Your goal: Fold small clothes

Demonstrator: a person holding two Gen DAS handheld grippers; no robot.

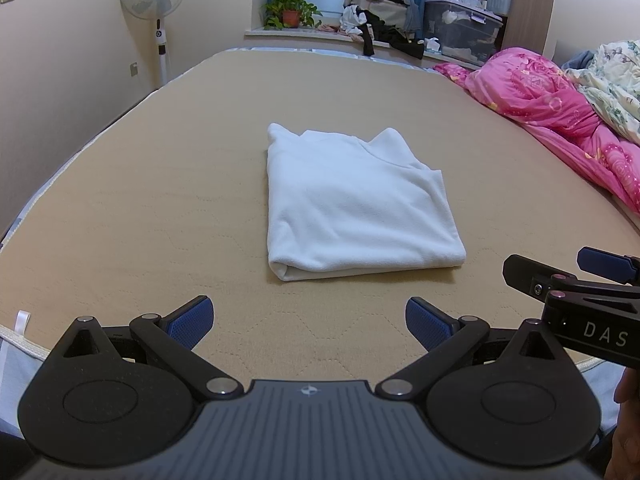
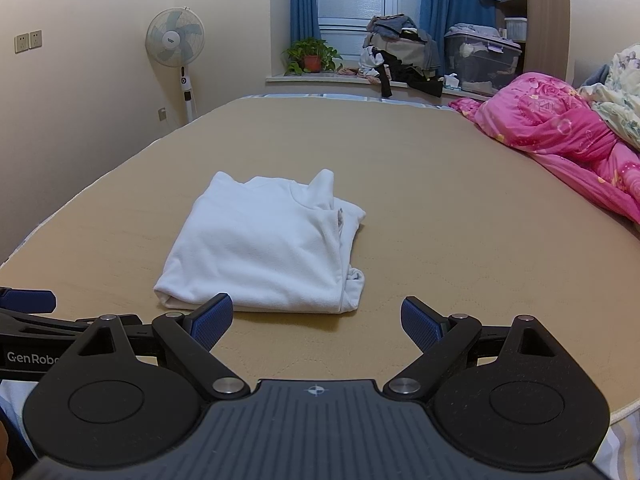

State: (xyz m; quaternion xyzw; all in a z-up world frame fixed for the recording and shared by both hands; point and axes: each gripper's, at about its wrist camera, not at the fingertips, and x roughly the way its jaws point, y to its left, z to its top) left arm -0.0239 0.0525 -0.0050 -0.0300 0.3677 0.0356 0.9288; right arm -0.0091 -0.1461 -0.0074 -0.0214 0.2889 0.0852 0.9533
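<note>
A white garment (image 1: 356, 204) lies folded into a neat rectangle on the tan bed (image 1: 160, 200), close to the middle of it and a little toward the near edge. In the left wrist view it lies at about 12 o'clock from the left gripper (image 1: 308, 322), well apart from the blue pads. The left gripper has its jaws spread wide and holds nothing; only the bed surface shows between the pads. In the right wrist view the garment (image 2: 264, 244) lies at about 11 o'clock from the right gripper (image 2: 316, 322), and its near edge appears just behind the left blue pad. I cannot tell if the pad touches the cloth. The right gripper also has its jaws wide apart and is empty. The collar of the garment points to the far side, and some folded layers show along its right edge. The two grippers are side by side at the near edge of the bed; each one appears at the border of the other camera's view. A pink quilt (image 1: 552, 120) is bunched at about 2 o'clock on the bed. A standing fan (image 2: 176, 44) is by the wall at about 10 o'clock. A potted plant (image 2: 310, 56) and a pile of clothes (image 2: 400, 52) are on the window sill at 12 o'clock.
</note>
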